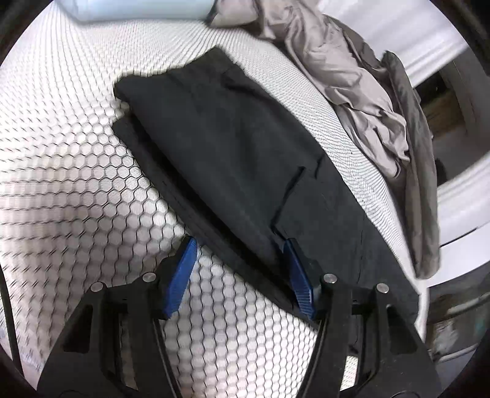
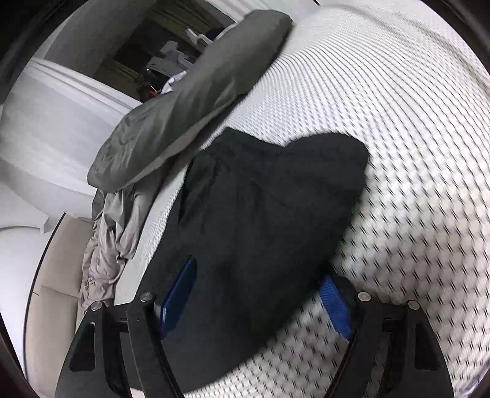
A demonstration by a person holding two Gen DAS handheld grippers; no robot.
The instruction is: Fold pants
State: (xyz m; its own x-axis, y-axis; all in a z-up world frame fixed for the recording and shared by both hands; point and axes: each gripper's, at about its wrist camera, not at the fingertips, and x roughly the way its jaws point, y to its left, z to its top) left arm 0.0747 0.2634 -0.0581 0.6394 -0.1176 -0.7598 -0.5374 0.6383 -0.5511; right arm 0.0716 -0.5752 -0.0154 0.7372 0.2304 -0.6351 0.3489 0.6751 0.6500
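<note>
The black pants [image 1: 232, 159] lie folded in layers on a white honeycomb-patterned mattress [image 1: 76, 171]. My left gripper [image 1: 240, 245] is open with its blue fingers [image 1: 180, 275] spread, one over the mattress and one at the near edge of the pants. In the right wrist view the pants [image 2: 263, 208] lie as a dark heap. My right gripper [image 2: 260, 281] is open, its blue fingers [image 2: 179, 294] standing on either side of the near end of the pants. Neither gripper holds cloth.
A crumpled grey-beige sheet [image 1: 346, 76] and a dark grey cloth [image 1: 419, 171] lie along the mattress edge. A grey pillow [image 2: 190, 104] lies beside the pants. A pale blue item [image 1: 137, 7] lies at the far end. White furniture [image 2: 46, 116] stands beyond the edge.
</note>
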